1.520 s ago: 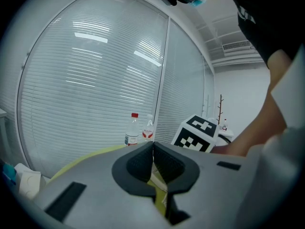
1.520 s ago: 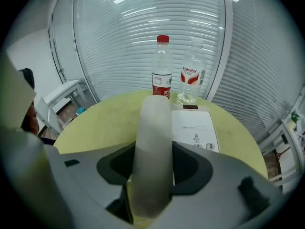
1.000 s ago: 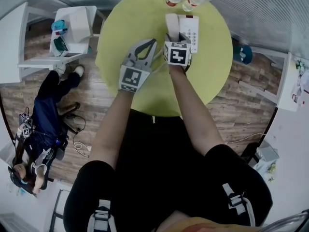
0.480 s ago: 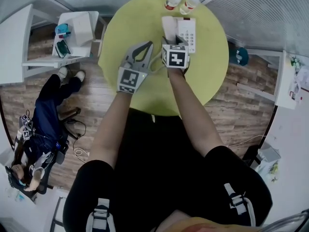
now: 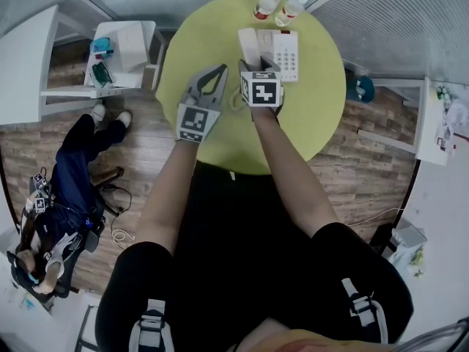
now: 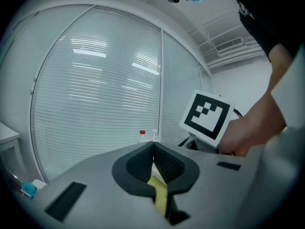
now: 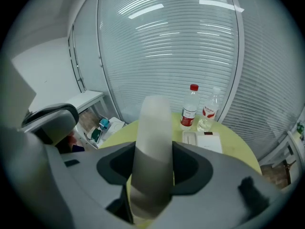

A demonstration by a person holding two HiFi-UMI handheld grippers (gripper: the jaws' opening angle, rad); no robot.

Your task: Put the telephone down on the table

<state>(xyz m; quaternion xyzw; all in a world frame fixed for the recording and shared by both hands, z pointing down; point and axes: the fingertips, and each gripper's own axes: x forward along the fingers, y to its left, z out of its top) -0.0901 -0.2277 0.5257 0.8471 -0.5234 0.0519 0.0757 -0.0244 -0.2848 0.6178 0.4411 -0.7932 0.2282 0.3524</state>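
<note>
The white telephone base (image 5: 286,53) lies on the round yellow-green table (image 5: 322,101), near its far edge. Above the table, left of the base, my right gripper (image 5: 256,66) is shut on the phone's white handset (image 5: 248,44). In the right gripper view the handset (image 7: 152,147) stands up between the jaws, with the base (image 7: 202,141) beyond it. The left gripper (image 5: 213,74) hovers just left of the right one, over the table's left part. In the left gripper view its pads (image 6: 153,149) meet with nothing between them.
Two small bottles (image 5: 266,3) (image 5: 292,6) stand at the table's far rim behind the base. A white side table (image 5: 124,42) with small items stands to the left. A person (image 5: 73,182) sits on the wooden floor at the left. Blinds fill the wall behind.
Both grippers have risen a little above the table. The handset has stayed in the right gripper's hold, and the left gripper has stayed shut.
</note>
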